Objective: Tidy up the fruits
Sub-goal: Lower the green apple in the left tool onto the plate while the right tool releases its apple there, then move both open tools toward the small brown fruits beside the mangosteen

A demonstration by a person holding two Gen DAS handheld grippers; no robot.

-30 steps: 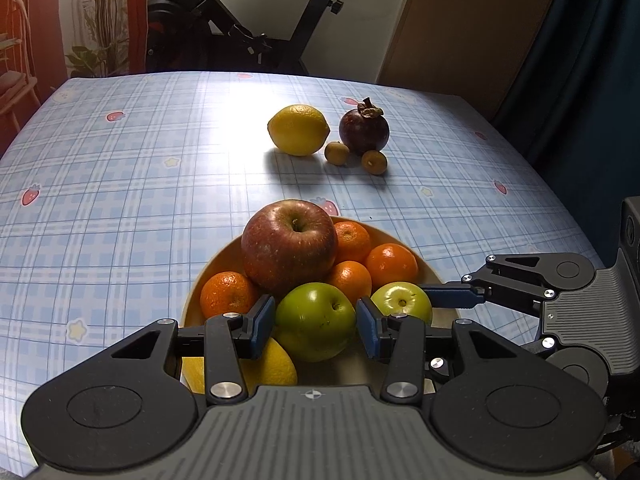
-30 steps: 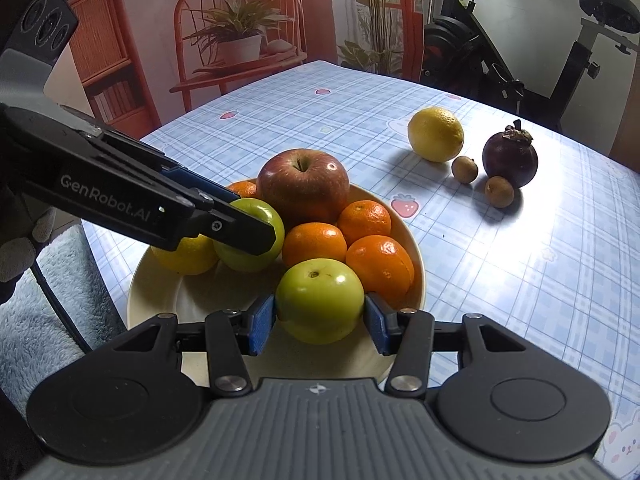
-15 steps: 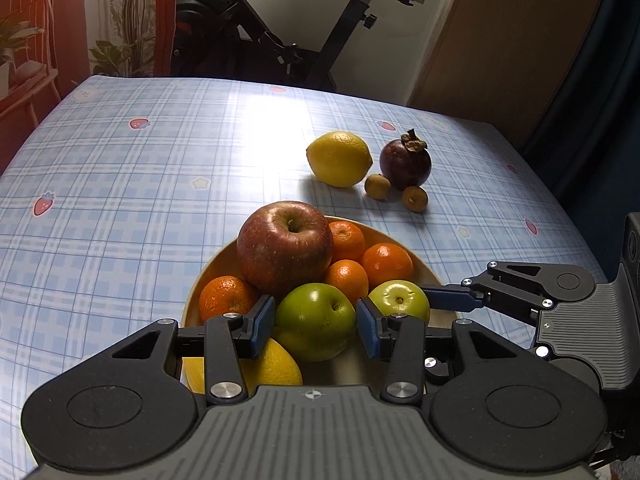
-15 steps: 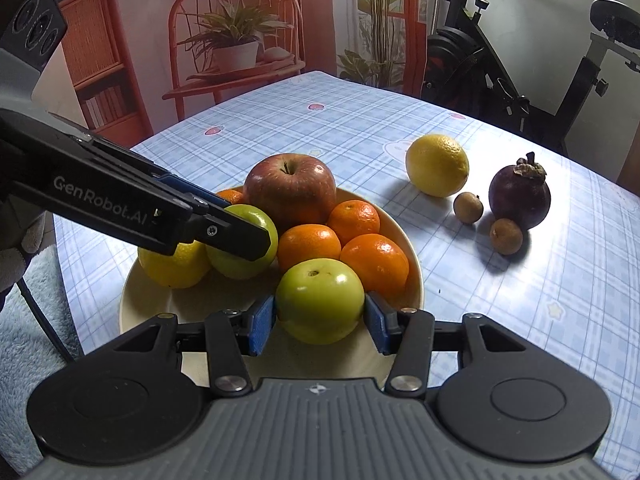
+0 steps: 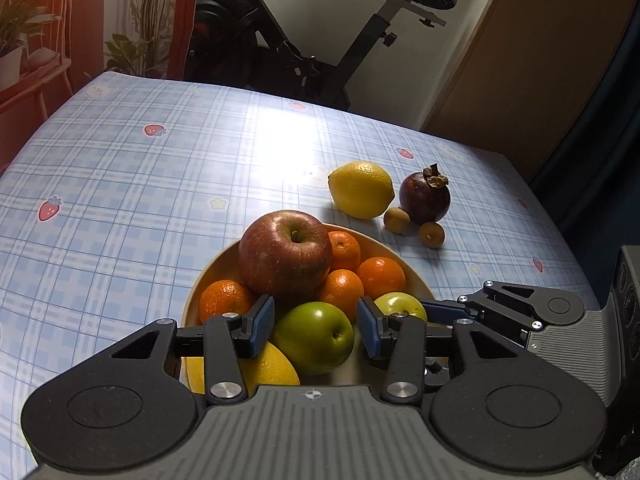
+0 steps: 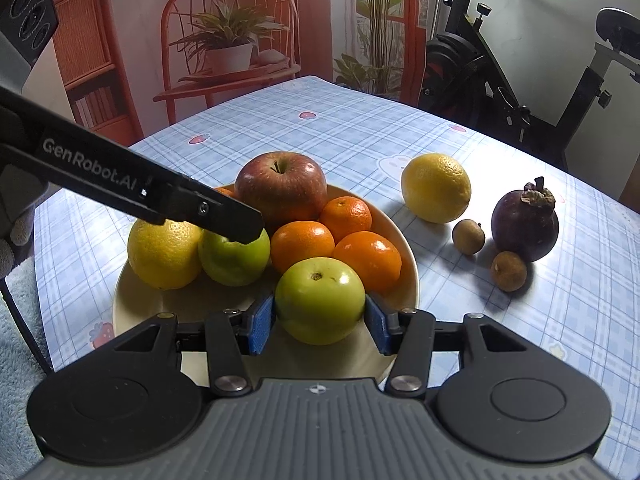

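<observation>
— Green apples sat between both pairs of blue pads, over the bowl (image 6: 408, 252)?

— Yes. The right gripper (image 6: 319, 322) was clamped on the light green apple (image 6: 320, 300); the left gripper (image 5: 315, 330) held the darker green apple (image 5: 314, 338), pads touching.

Green apple (image 6: 320, 300) between right jaws

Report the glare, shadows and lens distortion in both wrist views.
Left wrist view: a white glare patch washes out the tablecloth behind the loose lemon; table edges bow from the fisheye. Right wrist view: the mangosteen and lemon cast shadows toward the camera; the window at top right is blown out; corners vignette black.
</observation>
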